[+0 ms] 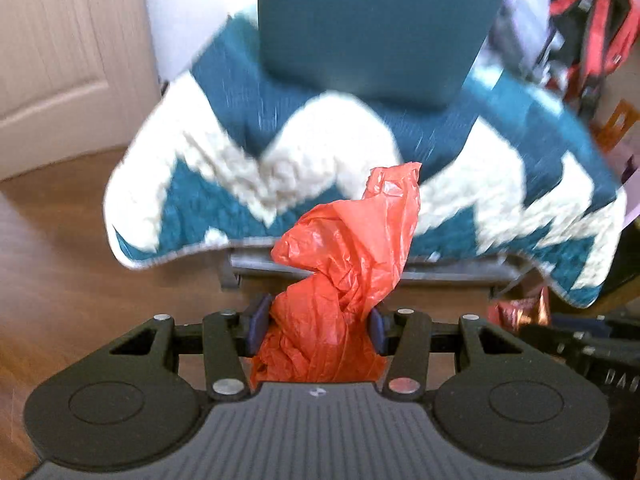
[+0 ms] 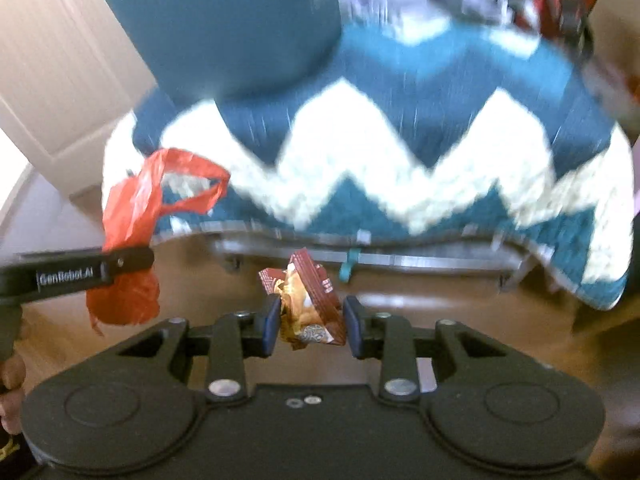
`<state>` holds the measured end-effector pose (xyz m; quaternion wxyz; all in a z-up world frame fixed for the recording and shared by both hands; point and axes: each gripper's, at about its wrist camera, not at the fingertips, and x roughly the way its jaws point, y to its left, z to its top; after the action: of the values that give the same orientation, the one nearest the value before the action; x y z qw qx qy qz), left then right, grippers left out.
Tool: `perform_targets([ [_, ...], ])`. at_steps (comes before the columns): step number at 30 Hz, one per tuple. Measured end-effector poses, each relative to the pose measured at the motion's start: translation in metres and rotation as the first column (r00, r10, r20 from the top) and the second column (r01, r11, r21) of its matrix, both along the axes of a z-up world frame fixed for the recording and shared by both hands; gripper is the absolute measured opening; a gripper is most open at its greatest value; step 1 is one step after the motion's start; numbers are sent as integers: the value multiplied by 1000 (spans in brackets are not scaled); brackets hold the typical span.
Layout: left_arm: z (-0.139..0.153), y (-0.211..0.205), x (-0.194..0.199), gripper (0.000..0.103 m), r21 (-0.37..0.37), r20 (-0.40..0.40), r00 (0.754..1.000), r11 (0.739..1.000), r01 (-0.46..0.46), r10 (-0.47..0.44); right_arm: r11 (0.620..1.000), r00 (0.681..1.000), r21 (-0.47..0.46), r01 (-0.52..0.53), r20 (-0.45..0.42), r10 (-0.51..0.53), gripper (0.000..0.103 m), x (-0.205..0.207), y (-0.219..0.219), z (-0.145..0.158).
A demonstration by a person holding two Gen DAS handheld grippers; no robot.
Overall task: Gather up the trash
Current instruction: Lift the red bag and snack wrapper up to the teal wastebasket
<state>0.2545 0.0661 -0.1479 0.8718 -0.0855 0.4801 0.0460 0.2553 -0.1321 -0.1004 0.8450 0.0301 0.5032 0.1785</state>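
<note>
The left claw (image 1: 316, 330) is clamped on the red bag (image 1: 344, 264). The right claw (image 2: 310, 326) is clamped on the wrapper (image 2: 310, 304). The bag looks twisted shut, so the wrapper might miss and fall on the floor (image 2: 420, 300).

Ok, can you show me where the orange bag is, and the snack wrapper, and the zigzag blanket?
Orange bag (image 1: 340, 264): left wrist view, on its crumpled middle above the pads.
Snack wrapper (image 2: 312, 300): right wrist view, on its brown front between the pads.
Zigzag blanket (image 2: 360, 152): right wrist view, on a white zigzag stripe.
</note>
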Motion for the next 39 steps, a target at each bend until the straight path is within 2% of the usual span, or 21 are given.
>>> perform_targets([
  [7,83,-3,-16,48,5,161,987,1000,9,-10,999,980,33,-6,200,-1,32,-11,-10,101],
  [12,140,-7,-25,48,24,262,965,999,25,-30,999,947,32,-10,322,-1,32,-15,-11,167],
  [18,199,-9,-26,48,50,354,934,998,35,-50,1000,907,29,-11,420,-2,32,-17,-8,230],
  [26,265,-14,-14,48,89,460,884,995,52,-88,1000,852,19,-20,523,7,32,-1,0,287],
  [34,320,-13,9,48,169,542,830,985,43,-130,999,783,-17,-34,620,37,32,21,16,334],
  [39,340,-7,41,48,167,550,826,985,36,-124,999,770,-41,-33,636,51,32,45,31,347],
])
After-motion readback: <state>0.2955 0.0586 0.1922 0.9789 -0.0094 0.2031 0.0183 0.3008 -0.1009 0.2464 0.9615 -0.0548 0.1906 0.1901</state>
